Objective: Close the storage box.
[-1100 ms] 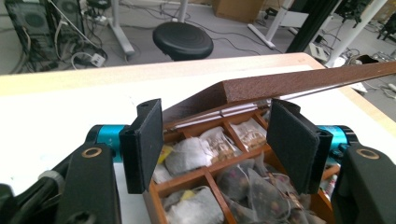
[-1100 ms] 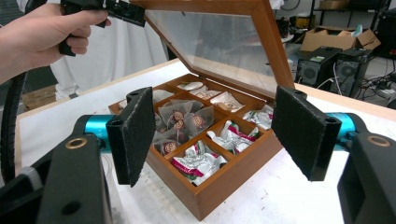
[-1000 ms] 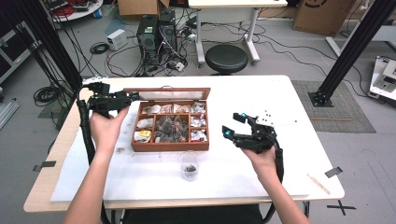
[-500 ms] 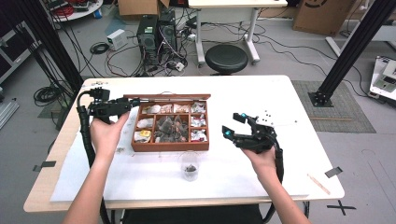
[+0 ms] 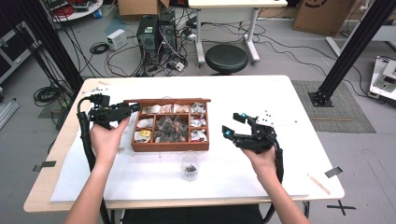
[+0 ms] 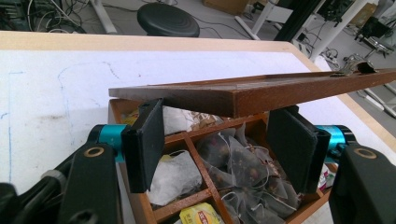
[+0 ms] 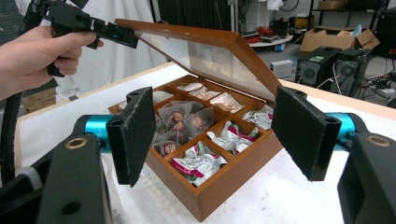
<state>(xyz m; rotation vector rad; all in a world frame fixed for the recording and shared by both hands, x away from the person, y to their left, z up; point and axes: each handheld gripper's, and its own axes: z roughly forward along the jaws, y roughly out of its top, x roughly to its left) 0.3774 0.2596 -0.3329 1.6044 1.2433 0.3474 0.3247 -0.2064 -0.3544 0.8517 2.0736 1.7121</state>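
A person seated at a white-covered worktop (image 5: pixel 299 88) works on a wooden tea box (image 5: pixel 170 145) with a hand-held gripper in each hand. At the left, the left gripper (image 5: pixel 122 111) reaches in level from the box's left side, and its fingers (image 6: pixel 148 140) stand partly apart on either side of the front edge of the raised lid (image 6: pixel 243 95); in the left gripper view the lid's edge crosses the gap between the two black pads, though whether they press on the wood cannot be told. The lid, hinged along the box's far side, is tilted up and open over the compartments, as the right gripper view shows it (image 7: pixel 205 51). The box sits near the middle of the worktop, its compartments filled with tea bags (image 7: pixel 180 122) and wrapped sachets (image 7: pixel 196 164). Just in front of the box stands a small clear cup (image 5: pixel 189 164) with something dark in it. At the right, the right gripper (image 5: pixel 236 125) hovers above the worktop, well apart from the box, its fingers (image 7: pixel 133 135) spread wide and holding nothing, pointed toward the box's right side.
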